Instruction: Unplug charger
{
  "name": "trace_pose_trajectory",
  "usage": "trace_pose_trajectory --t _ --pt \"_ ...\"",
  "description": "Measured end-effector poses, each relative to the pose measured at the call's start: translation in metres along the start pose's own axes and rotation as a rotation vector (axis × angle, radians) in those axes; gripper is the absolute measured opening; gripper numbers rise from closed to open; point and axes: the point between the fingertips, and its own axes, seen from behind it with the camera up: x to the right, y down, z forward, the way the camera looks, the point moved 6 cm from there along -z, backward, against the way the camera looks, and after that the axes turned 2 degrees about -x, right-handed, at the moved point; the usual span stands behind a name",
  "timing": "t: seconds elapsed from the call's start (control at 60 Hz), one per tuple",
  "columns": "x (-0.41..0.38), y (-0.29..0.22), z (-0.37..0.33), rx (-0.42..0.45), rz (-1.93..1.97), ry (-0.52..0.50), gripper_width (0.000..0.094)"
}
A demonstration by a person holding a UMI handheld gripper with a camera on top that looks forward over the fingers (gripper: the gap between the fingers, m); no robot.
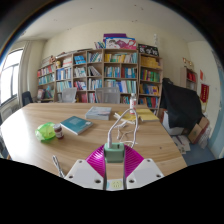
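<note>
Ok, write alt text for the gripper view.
The gripper is open, with a green charger standing between its fingers on a wooden table; a white cable rises from the charger. Beyond lie a blue book and bookshelves.

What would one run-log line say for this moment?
task: unplug | gripper: fingers either side of charger | charger: at near edge of table, white cable attached | firm grip: unclear

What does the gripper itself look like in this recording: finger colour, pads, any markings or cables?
The gripper has two broad white fingers with angled, faceted tips. Each carries a magenta pad on its inner face, ribbed with fine lines that fan forward. No printed markings show on the fingers, and no hand, sleeve or cable of the gripper's own is in view.
</note>
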Motion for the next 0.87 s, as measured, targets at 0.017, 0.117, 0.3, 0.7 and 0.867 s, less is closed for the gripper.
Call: trace_pose_trajectory --t 0.017,0.117,0.3,0.7,0.867 --pt "0.006 -0.002 -0.001 -0.002 -0.003 0.013 0.0215" --pt "0.049 -0.003 -0.006 -0.035 -0.021 0.093 0.0216" --pt "0.136 0.074 0.016 -0.278 -0.026 0.191 0.0281" --pt "0.185 0.154 0.049 -0.554 -0.036 -0.089 0.0557" --pt "0.196 0.144 0.036 -0.502 0.051 -0.193 0.0832"
